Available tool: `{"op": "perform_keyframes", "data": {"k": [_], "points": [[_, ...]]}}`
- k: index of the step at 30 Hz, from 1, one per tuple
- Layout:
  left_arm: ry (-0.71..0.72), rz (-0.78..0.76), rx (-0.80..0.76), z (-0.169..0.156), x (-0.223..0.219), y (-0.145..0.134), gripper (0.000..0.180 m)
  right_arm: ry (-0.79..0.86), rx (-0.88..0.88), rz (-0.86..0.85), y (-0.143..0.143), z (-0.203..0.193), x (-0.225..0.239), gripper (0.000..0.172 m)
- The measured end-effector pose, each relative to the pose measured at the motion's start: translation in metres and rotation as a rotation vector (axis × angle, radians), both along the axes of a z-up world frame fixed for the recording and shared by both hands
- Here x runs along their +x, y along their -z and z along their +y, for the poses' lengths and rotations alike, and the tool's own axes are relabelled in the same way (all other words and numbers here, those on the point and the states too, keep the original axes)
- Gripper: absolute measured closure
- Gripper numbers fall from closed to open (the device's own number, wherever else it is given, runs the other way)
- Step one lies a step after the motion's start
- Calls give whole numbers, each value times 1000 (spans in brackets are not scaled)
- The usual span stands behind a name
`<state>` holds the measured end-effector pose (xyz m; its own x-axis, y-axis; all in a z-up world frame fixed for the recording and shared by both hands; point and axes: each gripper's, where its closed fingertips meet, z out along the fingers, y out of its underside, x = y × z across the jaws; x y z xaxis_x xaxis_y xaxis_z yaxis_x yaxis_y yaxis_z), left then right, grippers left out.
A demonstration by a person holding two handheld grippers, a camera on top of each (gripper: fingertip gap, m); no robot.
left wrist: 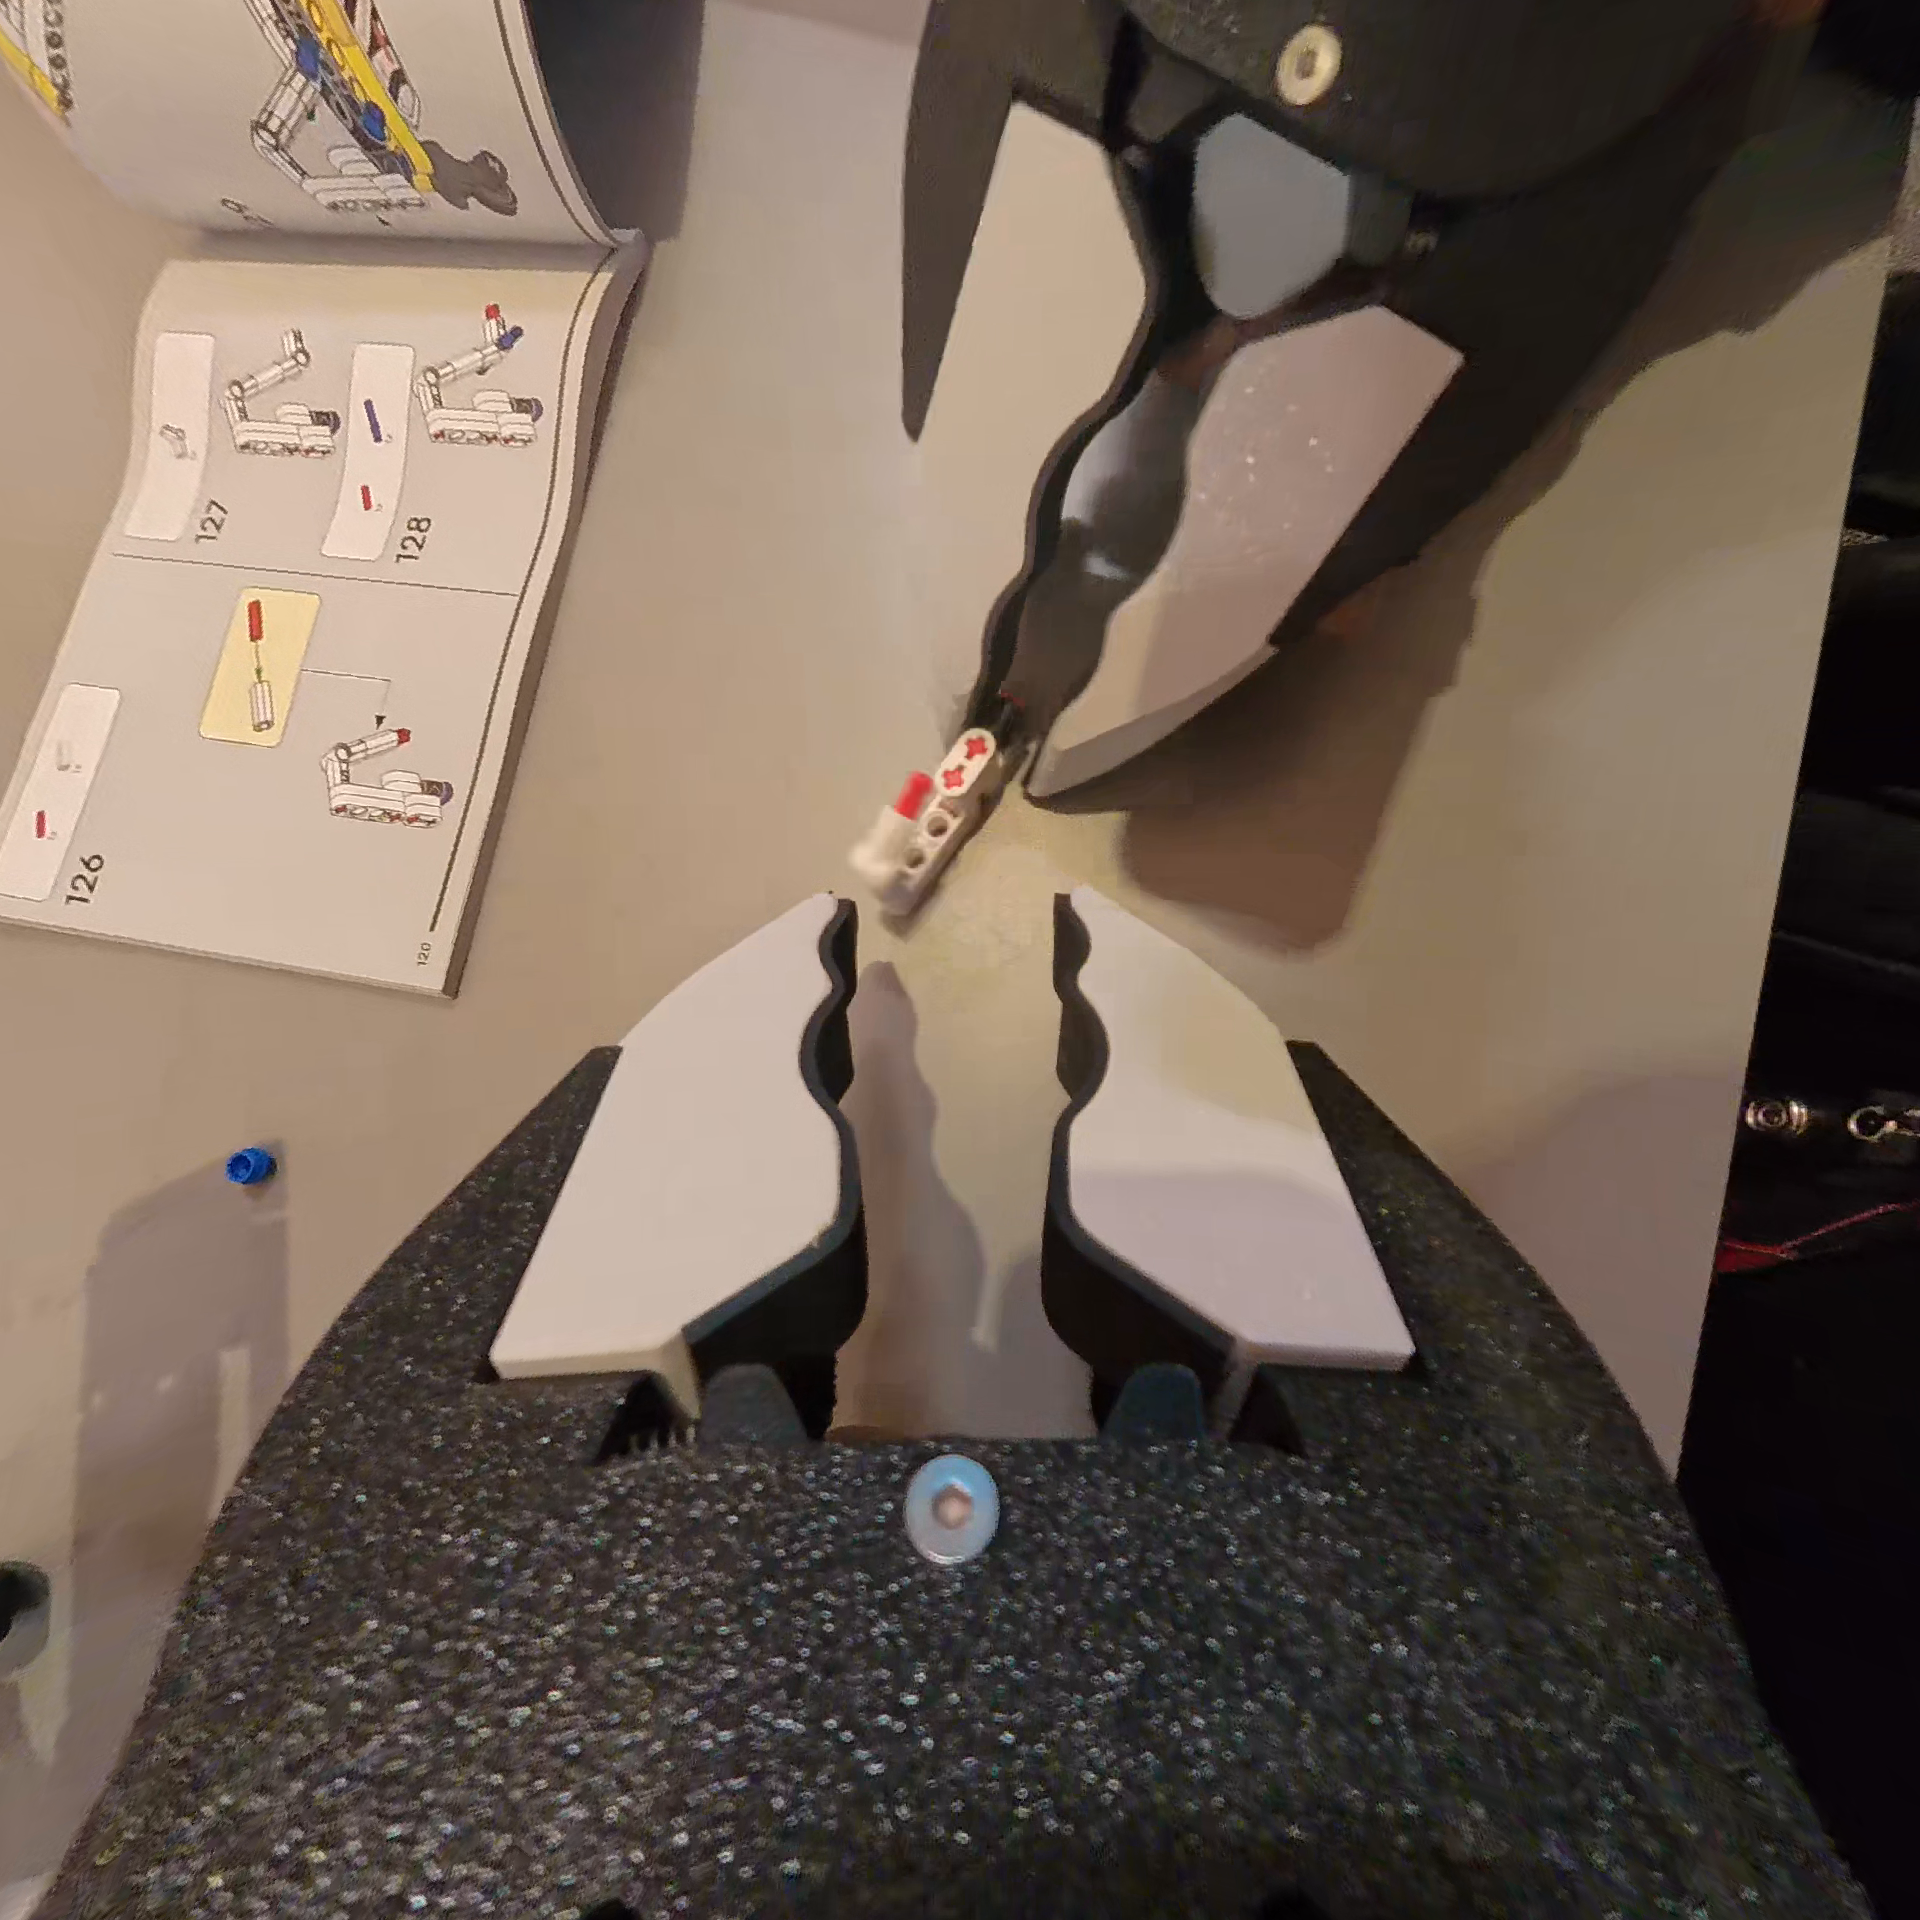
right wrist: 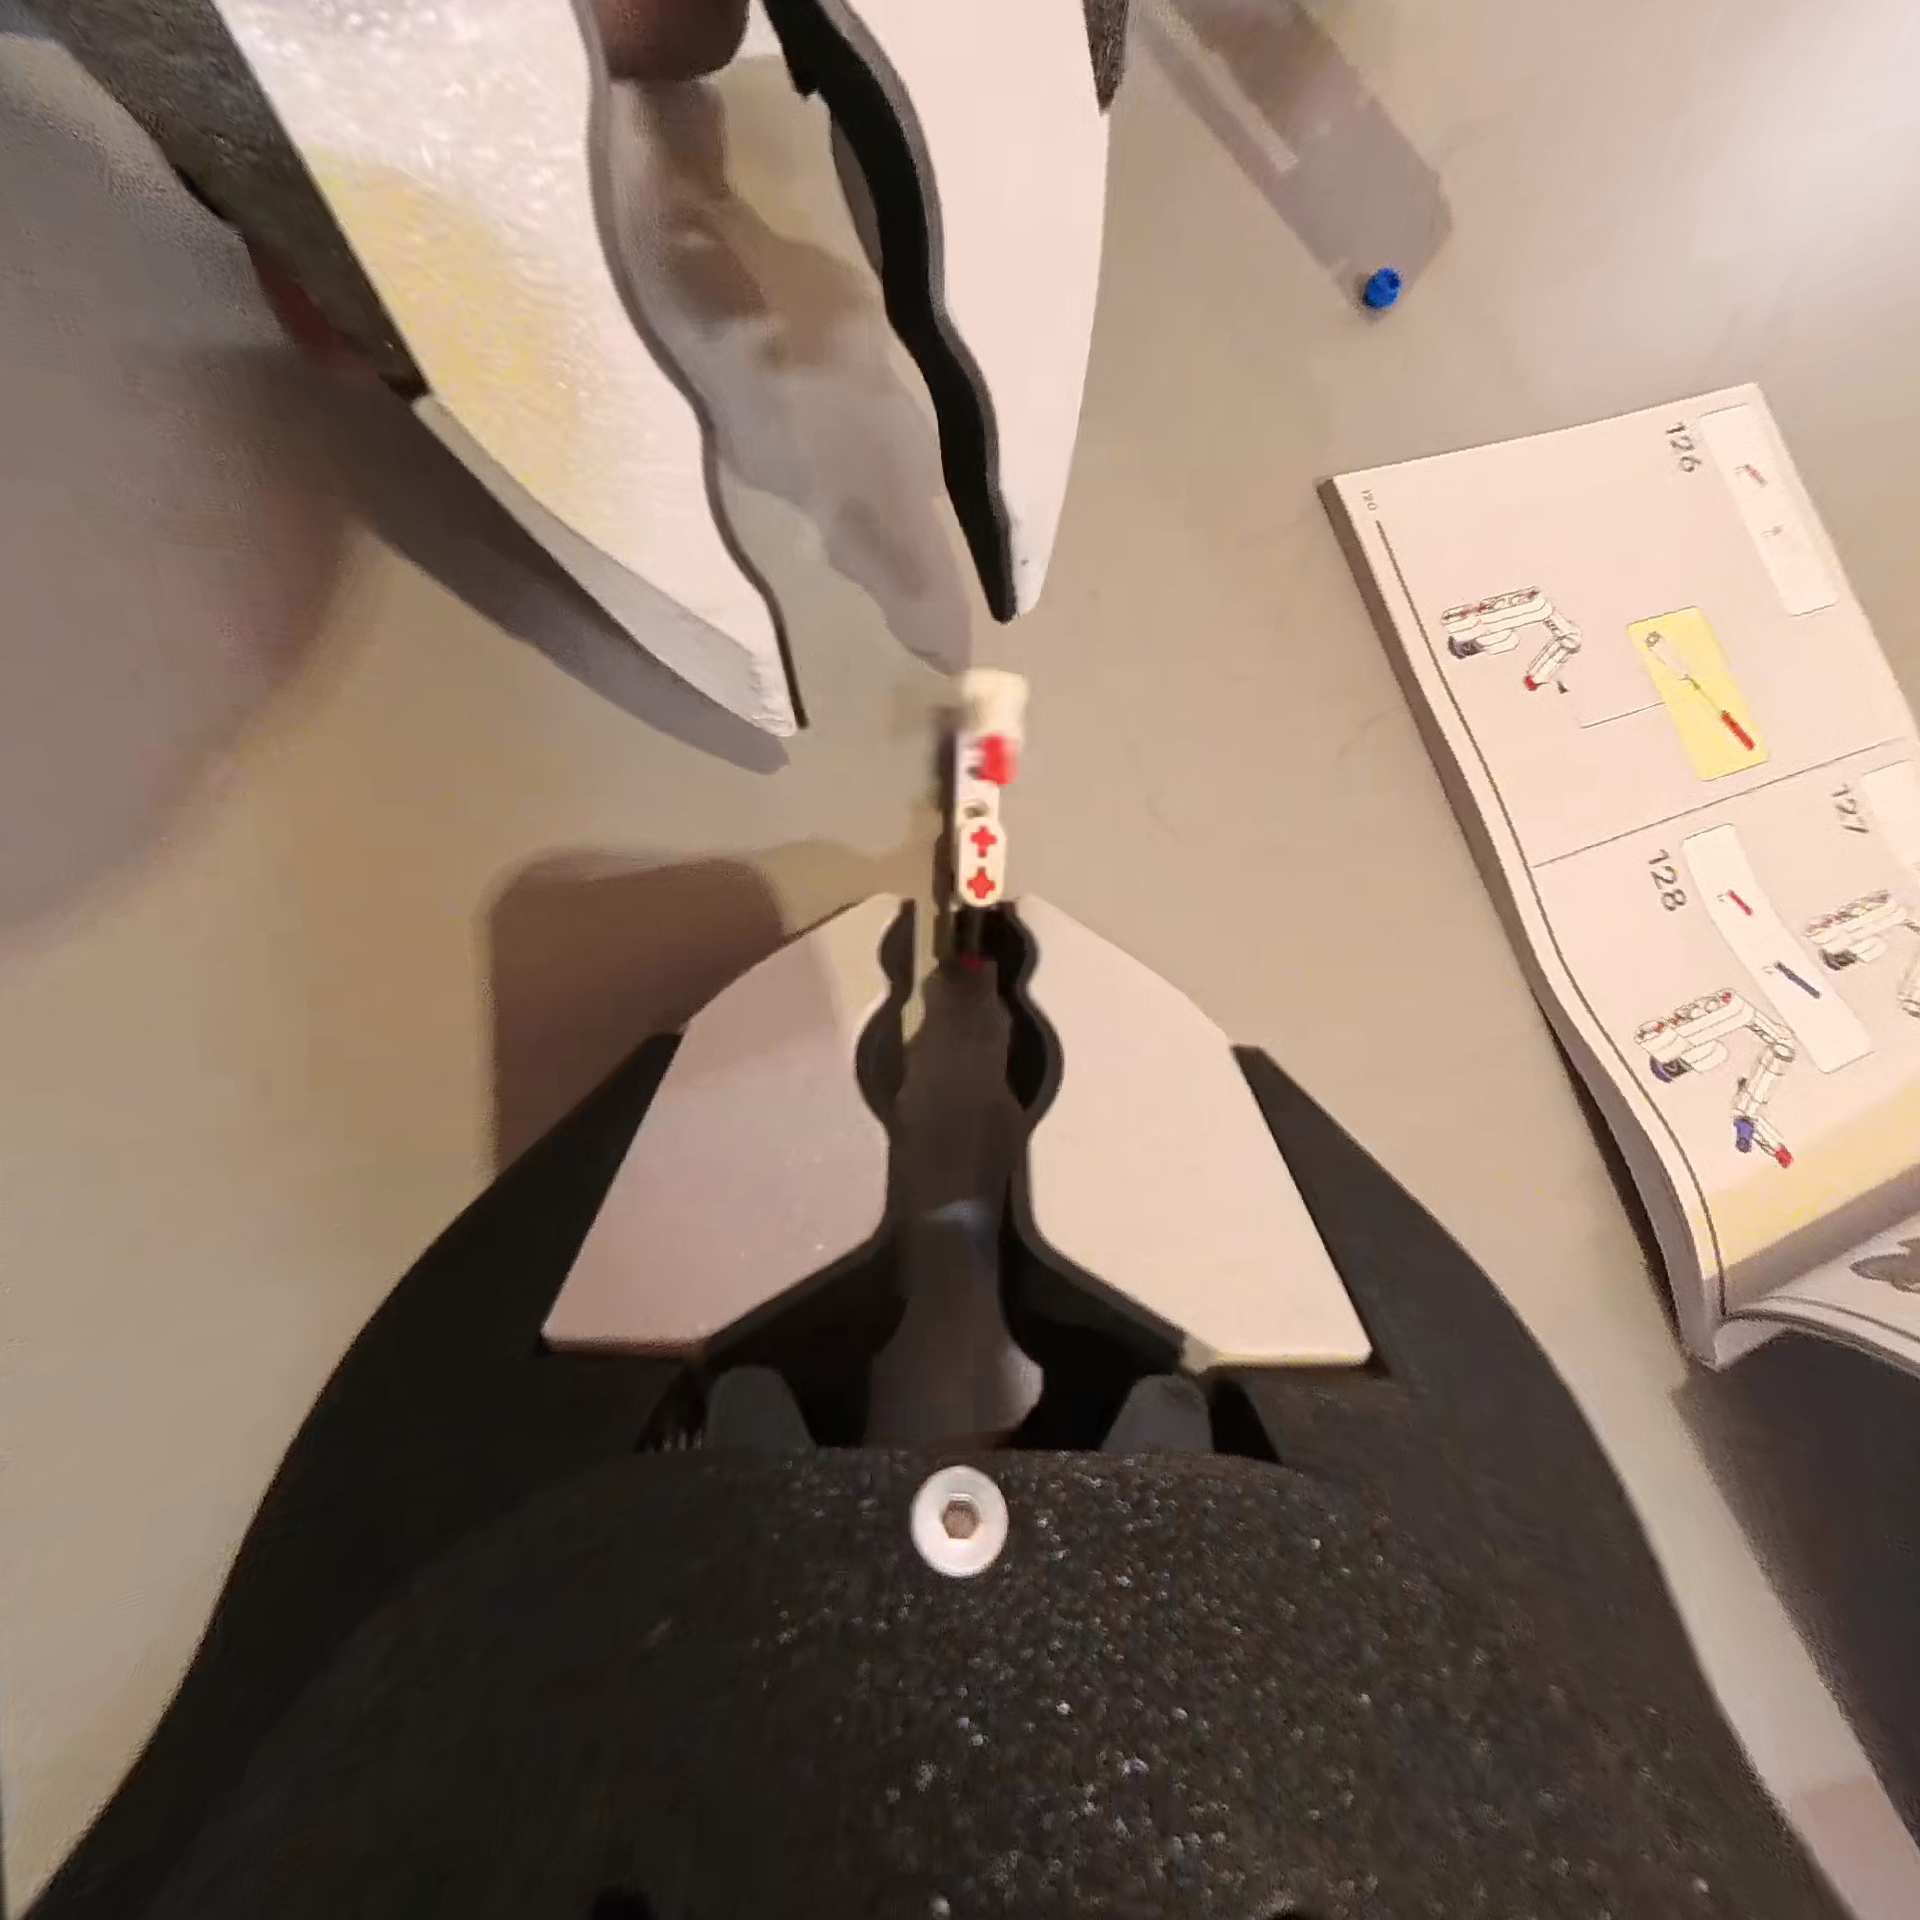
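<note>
An open instruction booklet (left wrist: 281, 582) lies on the beige table (left wrist: 727, 520); a small blue piece (left wrist: 249, 1166), perhaps a peg, sits apart.

1. I work over a plain table (left wrist: 727, 520) with a smooth, matte, pale grey-beige top.
2. Warm light falls on it, leaving a yellowish glow near the middle and soft brown-grey shadows (left wrist: 1236, 873) across the surface.
3. An open instruction booklet (left wrist: 291, 623) lies flat on the table off to my left, its upper page curling up.
4. A small blue peg (left wrist: 249, 1166) sits alone on the tabletop, well apart from the booklet.
5. The table ends in a straight edge (left wrist: 1808, 727) on my right; beyond it everything is dark, with a few metal fittings (left wrist: 1829, 1120) and a thin red cord (left wrist: 1808, 1242) barely showing.
</note>
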<state>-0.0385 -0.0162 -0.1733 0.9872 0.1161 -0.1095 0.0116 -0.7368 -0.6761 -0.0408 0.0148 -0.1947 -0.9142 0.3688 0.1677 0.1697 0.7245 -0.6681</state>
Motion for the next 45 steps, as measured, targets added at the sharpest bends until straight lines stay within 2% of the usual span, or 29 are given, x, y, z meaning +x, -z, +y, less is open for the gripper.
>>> {"op": "perform_keyframes", "data": {"k": [2,8,14,19,25,34,45], "points": [[21,15,0,1,1,0,143,-19,-23,-34,1,0,-1,164],[-2,69,-2,2,-8,1,138,-73,-110,-131,-4,1,1,164],[12,31,169,18,-9,-14,138,-161,-313,-199,-29,6,8,164],[69,-74,366,36,-1,-32,154,-204,-435,-215,-46,12,13,164],[137,-92,464,46,5,-41,170,-212,-412,-195,-42,15,14,164],[163,109,301,44,2,-37,172,-171,-260,14,-47,15,3,160],[191,325,32,39,-3,-23,172,-214,-55,186,-45,9,0,160]]}}
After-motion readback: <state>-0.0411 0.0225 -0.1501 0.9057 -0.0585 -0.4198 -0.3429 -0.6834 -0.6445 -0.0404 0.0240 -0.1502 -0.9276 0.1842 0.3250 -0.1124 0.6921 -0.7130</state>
